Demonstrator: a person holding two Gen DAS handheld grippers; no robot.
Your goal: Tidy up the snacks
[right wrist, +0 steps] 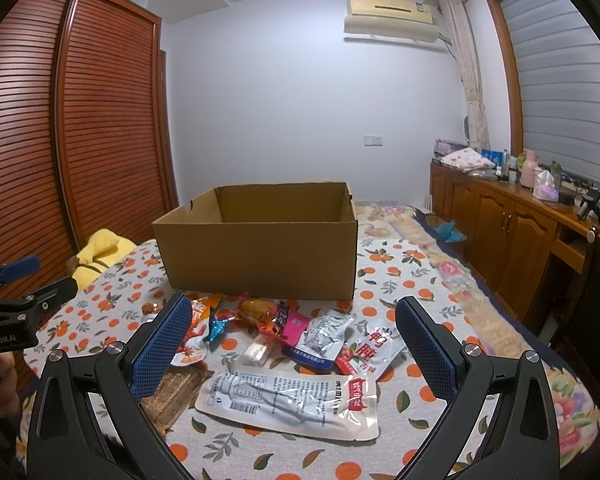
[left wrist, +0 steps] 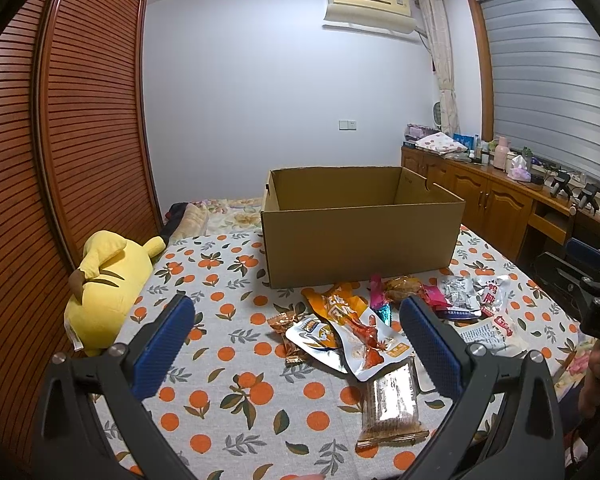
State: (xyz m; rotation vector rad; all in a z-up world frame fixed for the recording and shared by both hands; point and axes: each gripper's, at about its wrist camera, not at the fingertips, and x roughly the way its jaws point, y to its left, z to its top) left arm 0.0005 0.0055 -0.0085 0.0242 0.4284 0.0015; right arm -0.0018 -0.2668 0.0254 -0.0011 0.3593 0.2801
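An open cardboard box stands on the orange-print bedspread; it also shows in the right wrist view. Several snack packets lie in a loose pile in front of it: an orange chicken-foot pouch, a brown biscuit bar, a large clear white pouch, a red-and-white pouch. My left gripper is open and empty above the pile's left side. My right gripper is open and empty above the pile's right side.
A yellow plush toy lies at the bed's left edge beside the wooden wardrobe. A wooden cabinet with bottles and clutter runs along the right wall under the window.
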